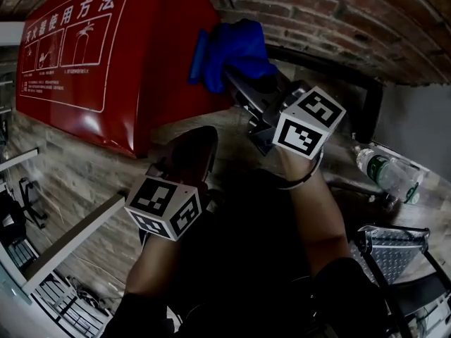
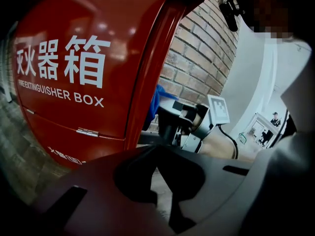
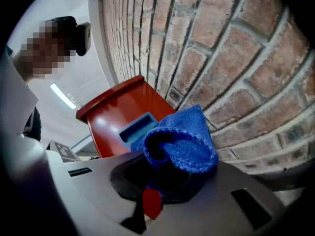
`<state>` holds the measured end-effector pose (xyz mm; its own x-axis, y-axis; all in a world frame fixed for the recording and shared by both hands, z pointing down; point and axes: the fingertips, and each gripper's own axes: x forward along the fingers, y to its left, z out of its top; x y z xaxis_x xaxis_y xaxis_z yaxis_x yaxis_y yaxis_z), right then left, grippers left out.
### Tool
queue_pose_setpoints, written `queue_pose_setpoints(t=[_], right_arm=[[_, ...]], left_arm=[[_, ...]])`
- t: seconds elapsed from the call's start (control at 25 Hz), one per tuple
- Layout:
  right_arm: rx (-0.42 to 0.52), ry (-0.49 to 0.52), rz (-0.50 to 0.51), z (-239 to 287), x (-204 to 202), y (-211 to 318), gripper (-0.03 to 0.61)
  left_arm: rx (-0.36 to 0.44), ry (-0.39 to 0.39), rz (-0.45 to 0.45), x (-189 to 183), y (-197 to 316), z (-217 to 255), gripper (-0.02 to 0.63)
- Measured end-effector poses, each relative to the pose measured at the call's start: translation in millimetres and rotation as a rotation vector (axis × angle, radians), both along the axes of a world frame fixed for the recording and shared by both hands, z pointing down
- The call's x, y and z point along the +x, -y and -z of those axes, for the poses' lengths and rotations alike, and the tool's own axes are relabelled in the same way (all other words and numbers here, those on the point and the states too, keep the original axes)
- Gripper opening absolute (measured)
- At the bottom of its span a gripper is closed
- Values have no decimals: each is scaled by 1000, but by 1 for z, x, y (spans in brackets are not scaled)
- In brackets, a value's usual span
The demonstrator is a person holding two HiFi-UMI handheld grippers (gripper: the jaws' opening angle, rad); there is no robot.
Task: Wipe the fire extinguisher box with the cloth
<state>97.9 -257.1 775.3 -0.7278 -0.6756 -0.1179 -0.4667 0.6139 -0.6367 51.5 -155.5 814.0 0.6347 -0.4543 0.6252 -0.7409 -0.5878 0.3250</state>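
Now grips the bunched blue cloth (image 3: 183, 140) in the right hand-held gripper (image 3: 165, 178), up at the side of the red box (image 1: 106, 62) by its blue handle (image 3: 137, 127), near the brick wall (image 3: 236, 58); holds the left hand-held gripper (image 2: 165, 181) closed, empty, near the box's front

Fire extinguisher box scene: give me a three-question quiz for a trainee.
1. True or false: the right gripper is shut on the blue cloth.
2. The fire extinguisher box is: A green, B red, C yellow.
3. Fill in: the wall behind the box is made of ___.
Key: 1 true; 2 B; 3 brick.
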Motion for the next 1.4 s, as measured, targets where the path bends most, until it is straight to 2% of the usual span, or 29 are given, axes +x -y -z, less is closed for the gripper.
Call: queue_pose_setpoints(t=[0.12, 0.36, 0.44, 0.6, 0.76, 0.84, 0.96, 1.12, 1.4], right_arm=[[-95, -70, -12, -48, -1, 7, 43], [-274, -282, -26, -157, -1, 18, 42], [-348, -331, -33, -199, -1, 20, 43], [-449, -387, -49, -250, 1, 20, 43], [-546, -489, 31, -292, -11, -3, 43], [-569, -505, 95, -303, -21, -21, 43], [-555, -490, 175, -299, -31, -35, 41], [-477, -459, 205, -275, -35, -43, 41], [-212, -256, 162, -182, -38, -44, 41]], left_arm=[[-3, -19, -9, 7, 0, 1, -6], [-3, -38, -59, 25, -5, 2, -6], [-8, -36, -64, 27, -7, 1, -6], [-18, -32, -76, 27, -11, -2, -6], [-19, -19, -59, 19, -9, -6, -6], [-20, -18, -51, 16, -6, -6, -6], [-27, -23, -54, 16, -6, -6, -6], [-32, -33, -51, 17, -6, -6, -6], [-31, -55, -49, 17, -7, 2, -6]])
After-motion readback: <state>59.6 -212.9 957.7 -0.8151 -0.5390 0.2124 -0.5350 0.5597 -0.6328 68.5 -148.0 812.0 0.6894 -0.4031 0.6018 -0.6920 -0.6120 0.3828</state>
